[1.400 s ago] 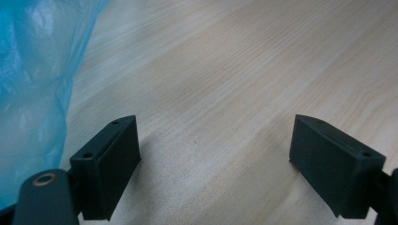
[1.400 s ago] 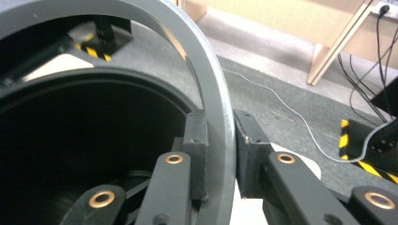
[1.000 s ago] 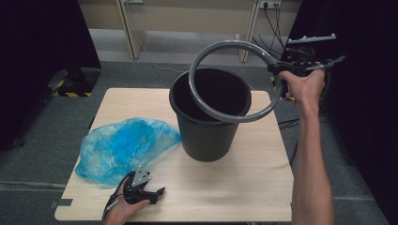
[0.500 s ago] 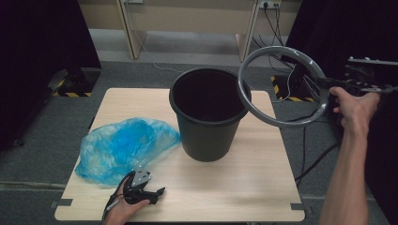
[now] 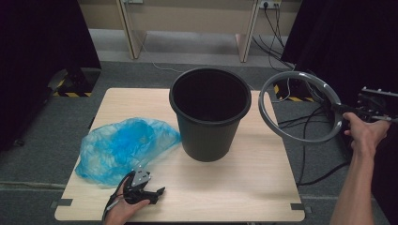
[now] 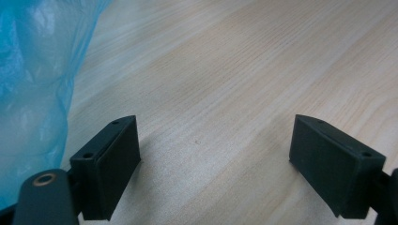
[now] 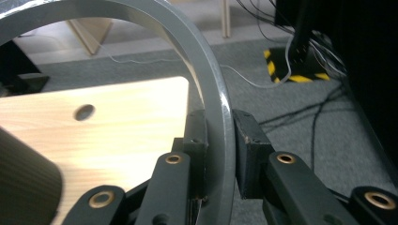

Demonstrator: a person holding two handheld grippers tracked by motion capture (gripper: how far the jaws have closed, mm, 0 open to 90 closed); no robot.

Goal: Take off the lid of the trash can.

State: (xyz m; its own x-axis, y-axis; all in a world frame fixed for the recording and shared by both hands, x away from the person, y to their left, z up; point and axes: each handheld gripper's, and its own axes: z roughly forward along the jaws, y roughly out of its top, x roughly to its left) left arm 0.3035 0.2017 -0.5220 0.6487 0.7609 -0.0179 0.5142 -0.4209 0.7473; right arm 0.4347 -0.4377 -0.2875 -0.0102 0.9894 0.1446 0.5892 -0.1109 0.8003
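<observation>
A: What are your grippers doing?

B: Your right gripper (image 7: 219, 140) is clamping the grey ring (image 5: 270, 115) off the table's (image 5: 225, 187) right edge, beside the black bucket (image 5: 209, 112); your left gripper (image 6: 216, 164) is gaping, empty, near the blue bag (image 5: 122, 147).

No text, label, brand or number I can read anywhere, not on the black bucket (image 5: 210, 112), the grey ring (image 5: 300, 107), the blue bag (image 5: 123, 147), nor my table (image 5: 234, 187)
</observation>
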